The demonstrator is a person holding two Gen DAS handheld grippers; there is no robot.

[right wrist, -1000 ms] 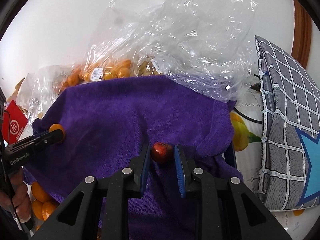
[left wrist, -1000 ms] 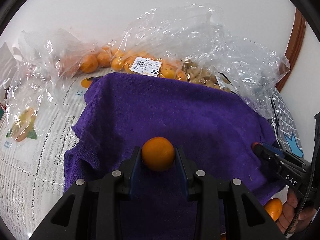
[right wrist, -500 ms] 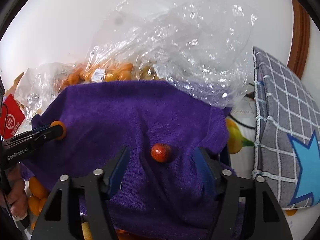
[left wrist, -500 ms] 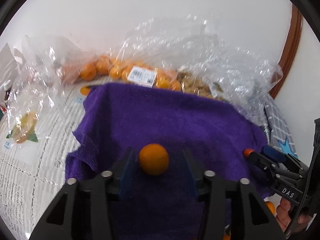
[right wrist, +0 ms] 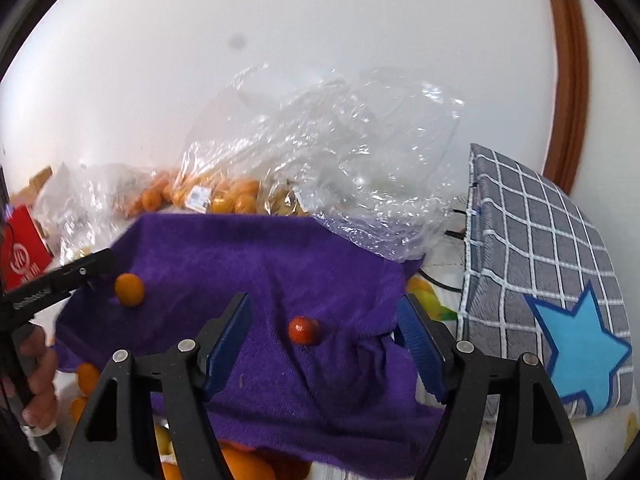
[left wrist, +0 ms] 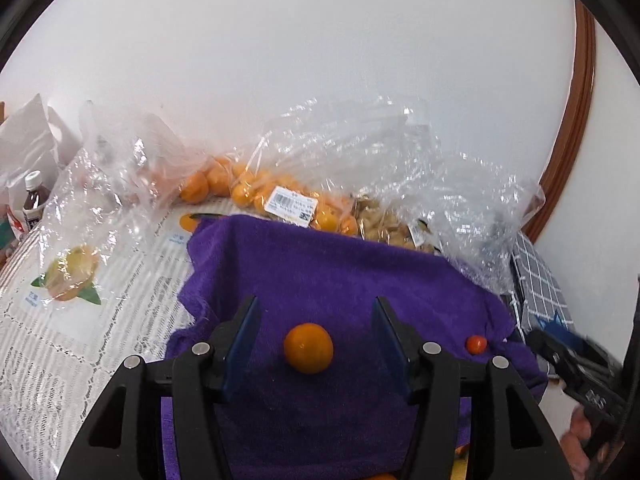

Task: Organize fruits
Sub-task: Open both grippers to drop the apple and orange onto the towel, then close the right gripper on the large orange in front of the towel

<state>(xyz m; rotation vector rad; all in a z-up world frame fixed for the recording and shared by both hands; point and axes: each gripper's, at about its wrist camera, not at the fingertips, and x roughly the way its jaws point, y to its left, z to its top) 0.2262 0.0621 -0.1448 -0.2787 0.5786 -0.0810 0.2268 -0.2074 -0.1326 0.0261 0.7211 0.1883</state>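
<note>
An orange tangerine [left wrist: 308, 347] lies on the purple towel [left wrist: 340, 276], between the wide-open fingers of my left gripper [left wrist: 316, 336], untouched. It also shows in the right wrist view [right wrist: 129, 289]. A small red fruit [right wrist: 303, 330] lies on the towel [right wrist: 248, 256] between the wide-open fingers of my right gripper [right wrist: 324, 336], also free; it also shows in the left wrist view [left wrist: 476, 343]. Both grippers are empty and raised above the towel.
Clear plastic bags of tangerines [left wrist: 256, 190] and pale nuts [left wrist: 384, 228] lie behind the towel by the white wall. A grey checked cushion with a blue star [right wrist: 552, 292] stands to the right. More oranges [right wrist: 86, 378] lie below the towel's front edge. A bottle [left wrist: 34, 196] stands far left.
Both grippers opened, letting go of the tangerine and the red fruit onto the towel, then pulled back and up. The fruits stay where they were set.
</note>
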